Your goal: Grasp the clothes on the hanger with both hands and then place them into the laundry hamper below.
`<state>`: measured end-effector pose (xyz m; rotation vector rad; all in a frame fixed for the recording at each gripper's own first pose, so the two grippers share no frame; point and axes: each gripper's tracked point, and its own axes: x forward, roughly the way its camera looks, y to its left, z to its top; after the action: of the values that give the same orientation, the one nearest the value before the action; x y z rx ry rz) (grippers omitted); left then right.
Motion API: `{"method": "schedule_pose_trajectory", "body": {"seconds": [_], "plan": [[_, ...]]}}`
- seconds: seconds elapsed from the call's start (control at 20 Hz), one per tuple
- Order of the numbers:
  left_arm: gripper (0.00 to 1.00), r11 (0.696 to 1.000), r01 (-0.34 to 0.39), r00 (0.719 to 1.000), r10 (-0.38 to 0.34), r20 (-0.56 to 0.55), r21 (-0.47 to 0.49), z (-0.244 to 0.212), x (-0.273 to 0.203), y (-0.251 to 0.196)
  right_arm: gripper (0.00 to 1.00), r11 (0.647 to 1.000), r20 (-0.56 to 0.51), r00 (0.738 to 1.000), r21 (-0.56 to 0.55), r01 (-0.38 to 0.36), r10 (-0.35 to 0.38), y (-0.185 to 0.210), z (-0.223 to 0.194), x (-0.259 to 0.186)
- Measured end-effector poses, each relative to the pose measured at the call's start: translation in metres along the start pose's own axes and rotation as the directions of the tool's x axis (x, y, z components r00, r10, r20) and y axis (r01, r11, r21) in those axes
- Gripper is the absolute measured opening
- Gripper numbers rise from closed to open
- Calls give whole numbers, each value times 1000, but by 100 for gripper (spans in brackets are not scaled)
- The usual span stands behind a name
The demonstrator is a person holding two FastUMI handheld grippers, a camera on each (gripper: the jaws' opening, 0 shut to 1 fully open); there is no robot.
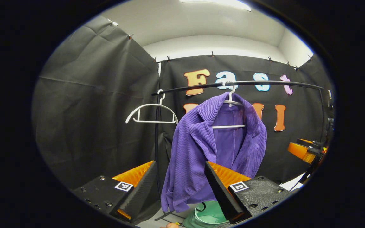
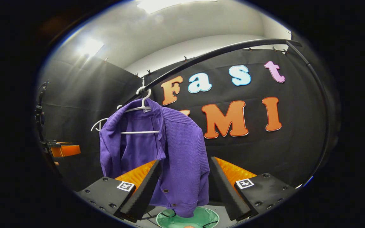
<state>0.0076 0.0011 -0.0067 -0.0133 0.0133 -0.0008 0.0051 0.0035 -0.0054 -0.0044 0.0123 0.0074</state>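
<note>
Both grippers are held with their jaws spread wide and nothing is pinched between them. In the left gripper view, the left gripper [image 1: 180,186] is seen low in front of a purple ribbed corduroy jacket [image 1: 201,148], apart from the cloth. In the right gripper view, the right gripper [image 2: 185,186] is framed around the lower hem of the same jacket [image 2: 179,152], though contact cannot be told.

One jacket is counted. It is hung on a thin white plastic hanger [image 1: 231,104], whose hook is looped over a curved black metal rail [image 1: 265,83]. A second white hanger [image 1: 152,112], bare, is hung on the same rail near its end, beside the jacket. So two hangers and one rail are counted.

One round pale green laundry hamper [image 1: 209,215] with a soft fabric rim is set directly below the jacket; its open mouth [image 2: 208,218] is seen under the hem in the right gripper view. The ribbing of the jacket is fine and vertical, and small dark buttons are seen along its front edge.
</note>
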Motion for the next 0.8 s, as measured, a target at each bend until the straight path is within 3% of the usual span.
{"method": "schedule_pose_trajectory", "body": {"seconds": [0.05,0.1,0.25,0.3,0.4,0.65,0.7,0.8], "plan": [[95,1000,2,1000,-2,-3,-2,0,1,-1,94,1000,-1,1000,2,1,-1,-1,0,1],[95,1000,7,1000,-7,-4,-5,-1,1,-2,100,1000,-1,1000,4,4,-4,-1,0,1],[93,1000,13,1000,-13,-5,-8,-1,4,-6,100,1000,-2,1000,9,10,-10,-4,-1,4],[93,1000,16,1000,-16,-6,-7,-2,5,-8,94,1000,-5,1000,11,6,-6,-2,-3,6],[95,1000,23,1000,-23,-14,-6,-5,8,-13,100,1000,-14,1000,15,-5,5,4,-8,9],[95,997,71,997,-72,-17,-21,-7,23,-36,100,999,-31,998,11,-47,48,29,-19,31],[93,997,80,997,-80,-12,-23,-7,28,-41,94,998,-34,998,14,-60,60,34,-21,37],[93,996,81,997,-81,6,-24,-5,40,-48,94,996,-36,996,24,-83,83,46,-29,52]]}}
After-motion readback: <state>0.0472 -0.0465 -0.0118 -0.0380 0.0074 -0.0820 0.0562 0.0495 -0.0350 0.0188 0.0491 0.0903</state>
